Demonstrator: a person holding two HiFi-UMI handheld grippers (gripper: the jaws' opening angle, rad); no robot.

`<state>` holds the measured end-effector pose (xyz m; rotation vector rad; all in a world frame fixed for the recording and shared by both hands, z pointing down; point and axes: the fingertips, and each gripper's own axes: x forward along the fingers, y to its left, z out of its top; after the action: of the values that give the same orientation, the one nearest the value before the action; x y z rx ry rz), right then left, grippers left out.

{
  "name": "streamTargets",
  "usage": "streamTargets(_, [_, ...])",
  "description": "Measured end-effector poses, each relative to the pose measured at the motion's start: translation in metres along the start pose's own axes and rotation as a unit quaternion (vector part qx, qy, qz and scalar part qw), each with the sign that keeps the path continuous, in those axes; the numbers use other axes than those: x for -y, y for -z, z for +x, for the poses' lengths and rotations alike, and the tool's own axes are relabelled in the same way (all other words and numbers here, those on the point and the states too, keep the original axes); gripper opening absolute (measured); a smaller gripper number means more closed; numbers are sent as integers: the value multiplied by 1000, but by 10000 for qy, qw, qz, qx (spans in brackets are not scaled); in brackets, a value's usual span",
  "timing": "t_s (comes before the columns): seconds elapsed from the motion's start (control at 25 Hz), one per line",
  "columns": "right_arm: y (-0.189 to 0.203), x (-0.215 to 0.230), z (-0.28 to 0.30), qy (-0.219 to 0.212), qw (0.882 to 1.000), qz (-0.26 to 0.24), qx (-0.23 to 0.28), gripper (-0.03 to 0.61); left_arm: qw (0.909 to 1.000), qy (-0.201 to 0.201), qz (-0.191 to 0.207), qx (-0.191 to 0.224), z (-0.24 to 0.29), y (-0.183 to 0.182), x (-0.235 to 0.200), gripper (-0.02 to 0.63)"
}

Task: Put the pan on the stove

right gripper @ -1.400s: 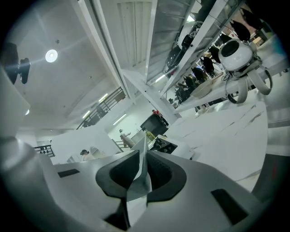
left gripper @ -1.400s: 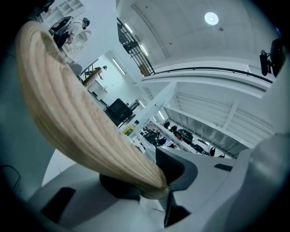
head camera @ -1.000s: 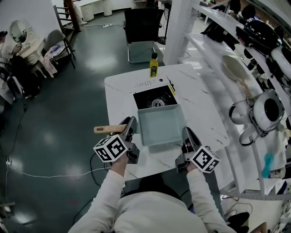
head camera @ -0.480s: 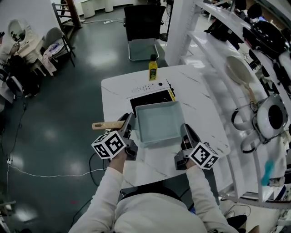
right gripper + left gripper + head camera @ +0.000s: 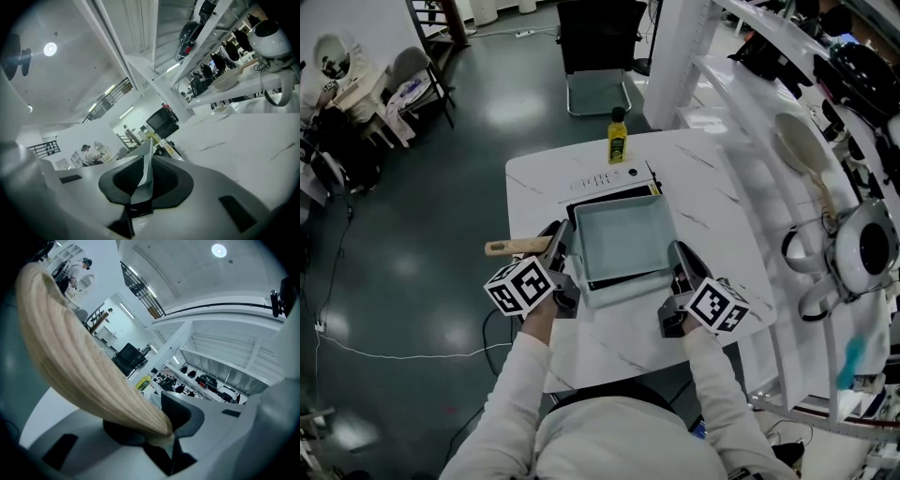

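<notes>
A square grey pan (image 5: 619, 239) with a wooden handle (image 5: 511, 247) is held by both grippers over the black stove (image 5: 581, 202), and only the stove's left and far edges show. I cannot tell whether the pan touches the stove. My left gripper (image 5: 555, 246) is shut on the wooden handle (image 5: 79, 366), which fills the left gripper view. At the pan's near right corner, my right gripper (image 5: 678, 258) is shut on the pan's thin rim (image 5: 147, 161), which sits between its dark pads.
The stove lies on a white marble table (image 5: 712, 206). A yellow bottle (image 5: 618, 137) stands at the table's far edge. White shelves (image 5: 806, 150) with bowls and appliances run along the right. A dark chair (image 5: 595, 47) stands behind the table.
Both grippers have carried the pan forward, away from me. It now covers the stove's black top, which showed beyond the pan a second ago.
</notes>
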<state>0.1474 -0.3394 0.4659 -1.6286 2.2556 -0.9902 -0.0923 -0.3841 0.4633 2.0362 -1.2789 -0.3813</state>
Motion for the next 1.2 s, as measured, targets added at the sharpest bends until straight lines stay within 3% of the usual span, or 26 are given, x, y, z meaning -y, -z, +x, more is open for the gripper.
streamTargets(1.2, [4,17,34,85,9989,-348,-318,71,9998,-117,-174,0,29,5,-28,124])
